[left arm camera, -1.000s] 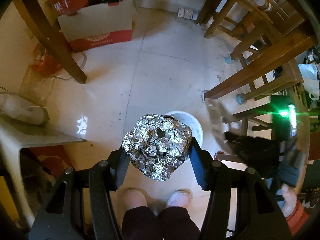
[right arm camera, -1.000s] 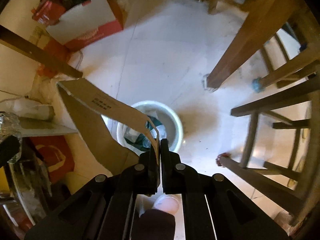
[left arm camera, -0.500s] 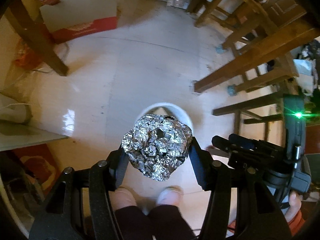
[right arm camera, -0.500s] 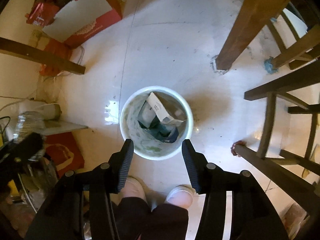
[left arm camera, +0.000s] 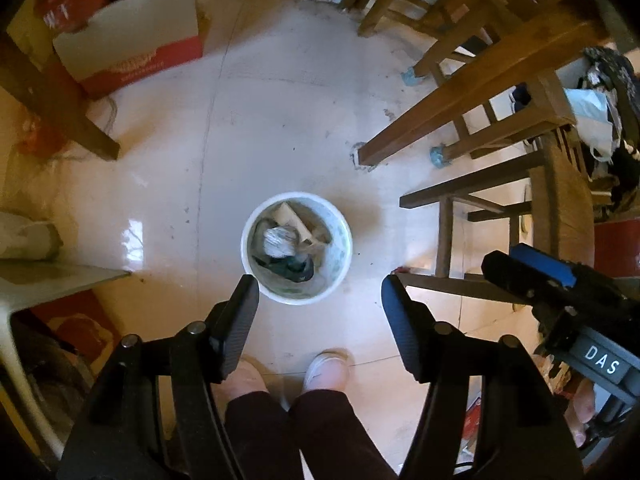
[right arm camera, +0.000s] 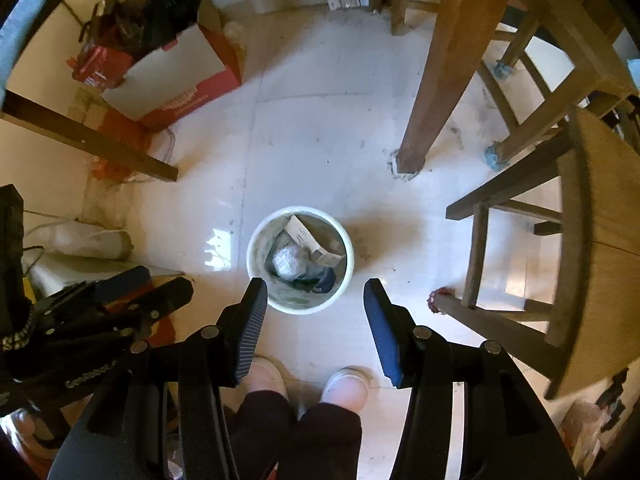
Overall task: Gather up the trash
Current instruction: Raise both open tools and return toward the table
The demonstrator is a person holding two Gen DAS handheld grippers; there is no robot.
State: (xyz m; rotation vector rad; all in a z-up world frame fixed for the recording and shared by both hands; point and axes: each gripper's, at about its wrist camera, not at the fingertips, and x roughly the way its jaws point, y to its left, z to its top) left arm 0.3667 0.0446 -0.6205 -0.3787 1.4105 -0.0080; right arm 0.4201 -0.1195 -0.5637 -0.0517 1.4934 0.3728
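A white bin (left arm camera: 245, 240) (right arm camera: 251, 256) stands on the tiled floor, straight below both grippers. Inside it lie a crumpled foil ball (left arm camera: 278, 240) (right arm camera: 289, 261), a folded cardboard piece (left arm camera: 294, 220) (right arm camera: 312, 240) and dark scraps. My left gripper (left arm camera: 320, 282) hangs above the bin's near rim; its jaws are opening and nothing is between them. My right gripper (right arm camera: 316, 286) is also over the near rim, open and empty. Each gripper shows at the edge of the other's view: the right one (left arm camera: 520, 272) and the left one (right arm camera: 160, 292).
A red and white carton (left arm camera: 132, 48) stands at the back left. A wooden table leg (left arm camera: 400, 144) and a chair (left arm camera: 480, 200) crowd the right side. A pale plastic stool (left arm camera: 40, 276) is at the left. The person's feet (left arm camera: 326, 364) stand just behind the bin.
The left gripper let go of the foil ball, which now lies in the bin. The right gripper released the cardboard piece into the bin, opened and rose.
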